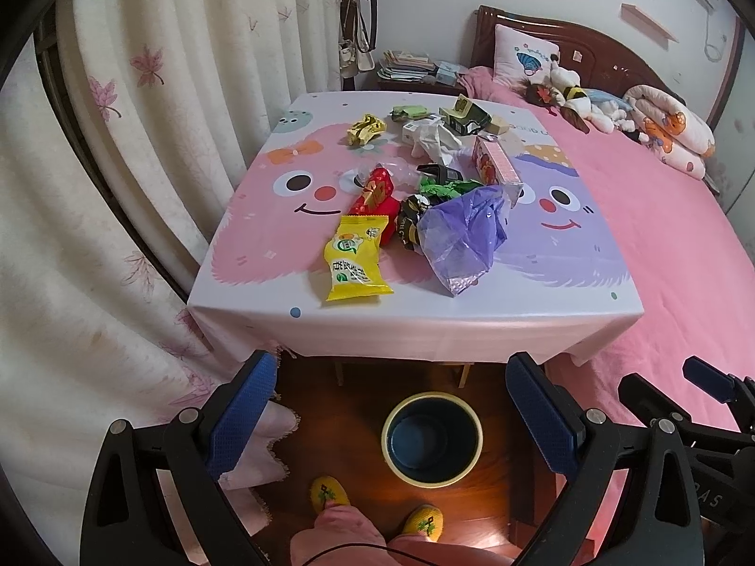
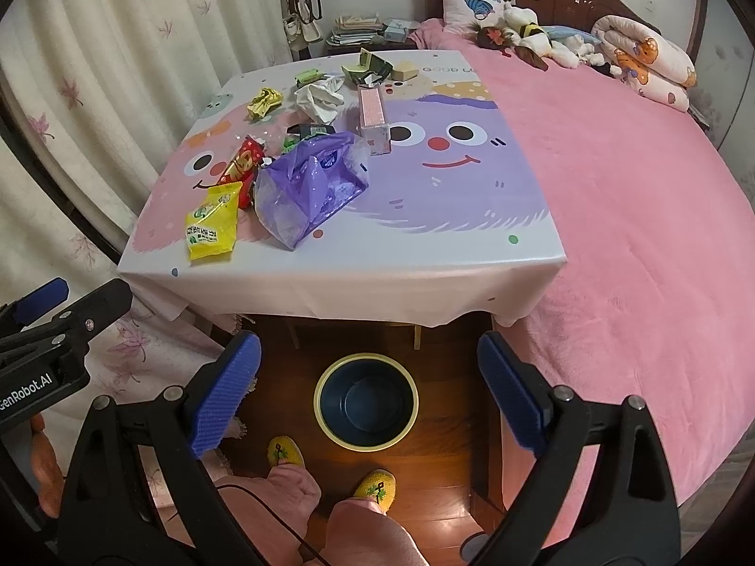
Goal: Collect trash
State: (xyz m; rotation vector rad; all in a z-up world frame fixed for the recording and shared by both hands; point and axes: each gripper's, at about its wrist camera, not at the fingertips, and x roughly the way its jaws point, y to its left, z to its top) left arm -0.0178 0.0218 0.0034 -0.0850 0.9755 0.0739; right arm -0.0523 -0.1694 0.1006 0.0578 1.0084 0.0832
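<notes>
Hovering above the floor bin [image 1: 432, 438], left claw [image 1: 401, 415] & right claw [image 2: 368, 391] both spread wide, holding nothing; trash pile [image 1: 424, 179] on table [image 1: 415, 325] at 12 o'clock.

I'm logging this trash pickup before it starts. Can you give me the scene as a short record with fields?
surface: table with cartoon cloth, beside a pink bed
trash nearest front edge: yellow snack packet, purple plastic bag
further back: red wrapper, white crumpled paper, pink box
bin: bin on the floor, looks empty
left gripper: open, holding nothing
right gripper: open, holding nothing
</notes>
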